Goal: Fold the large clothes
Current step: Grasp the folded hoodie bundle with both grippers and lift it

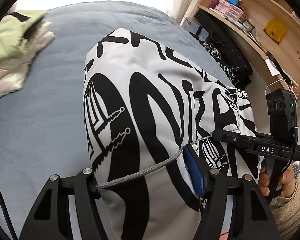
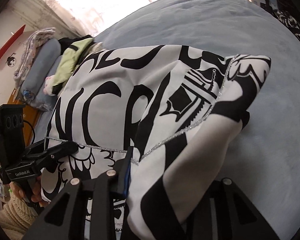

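Note:
A large white garment with bold black print (image 1: 142,92) hangs lifted over a grey-blue bed (image 1: 40,120); it also fills the right wrist view (image 2: 114,100). A silver braided trim (image 1: 142,172) runs along its held edge. My left gripper (image 1: 148,182) has its jaws apart, with the trimmed edge stretched across them and cloth draped between; whether it pinches is unclear. My right gripper (image 2: 170,176) has cloth draped over it, one blue-padded finger (image 2: 127,176) showing, the other hidden. Each gripper shows in the other's view, clamped on the edge: the right one (image 1: 218,135) and the left one (image 2: 75,146).
A light green garment and pale folded clothes (image 1: 16,46) lie at the bed's far left, next to pillows (image 2: 40,80). A wooden shelf unit with boxes (image 1: 250,20) and dark clothes (image 1: 230,60) stand right of the bed.

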Tool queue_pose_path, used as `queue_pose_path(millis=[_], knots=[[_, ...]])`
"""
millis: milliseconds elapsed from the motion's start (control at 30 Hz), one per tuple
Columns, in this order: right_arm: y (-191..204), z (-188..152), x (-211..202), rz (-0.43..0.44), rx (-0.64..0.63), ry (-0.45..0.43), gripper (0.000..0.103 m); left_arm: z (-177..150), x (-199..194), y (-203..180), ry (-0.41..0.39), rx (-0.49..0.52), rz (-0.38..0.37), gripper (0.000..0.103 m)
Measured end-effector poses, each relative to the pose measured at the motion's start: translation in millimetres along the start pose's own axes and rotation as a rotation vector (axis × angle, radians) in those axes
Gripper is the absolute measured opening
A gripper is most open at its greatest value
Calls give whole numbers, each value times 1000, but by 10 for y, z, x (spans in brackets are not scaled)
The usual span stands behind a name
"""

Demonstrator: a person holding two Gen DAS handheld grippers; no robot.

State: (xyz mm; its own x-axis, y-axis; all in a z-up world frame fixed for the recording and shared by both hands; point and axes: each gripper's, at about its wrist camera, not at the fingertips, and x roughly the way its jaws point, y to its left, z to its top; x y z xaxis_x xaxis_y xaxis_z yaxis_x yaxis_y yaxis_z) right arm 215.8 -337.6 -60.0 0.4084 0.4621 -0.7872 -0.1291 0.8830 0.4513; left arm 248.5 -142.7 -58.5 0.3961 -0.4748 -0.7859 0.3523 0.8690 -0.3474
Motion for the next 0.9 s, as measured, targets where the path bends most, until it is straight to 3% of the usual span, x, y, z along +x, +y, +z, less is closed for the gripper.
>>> queue_pose_path(millis=[267, 500, 667, 900], knots=[[1152, 222, 48, 70, -90, -16, 31, -17, -12, 140, -73, -43, 43, 65], [2343, 842, 272, 154, -173, -55, 31, 273, -923, 987, -175, -73, 110, 65], [3059, 1551, 603, 200, -220, -101, 31, 883, -1401, 1636, -230, -51, 171, 65], [3624, 2643, 1220, 243, -225, -172, 31, 2015, -1586, 2573, -255, -28, 220, 65]])
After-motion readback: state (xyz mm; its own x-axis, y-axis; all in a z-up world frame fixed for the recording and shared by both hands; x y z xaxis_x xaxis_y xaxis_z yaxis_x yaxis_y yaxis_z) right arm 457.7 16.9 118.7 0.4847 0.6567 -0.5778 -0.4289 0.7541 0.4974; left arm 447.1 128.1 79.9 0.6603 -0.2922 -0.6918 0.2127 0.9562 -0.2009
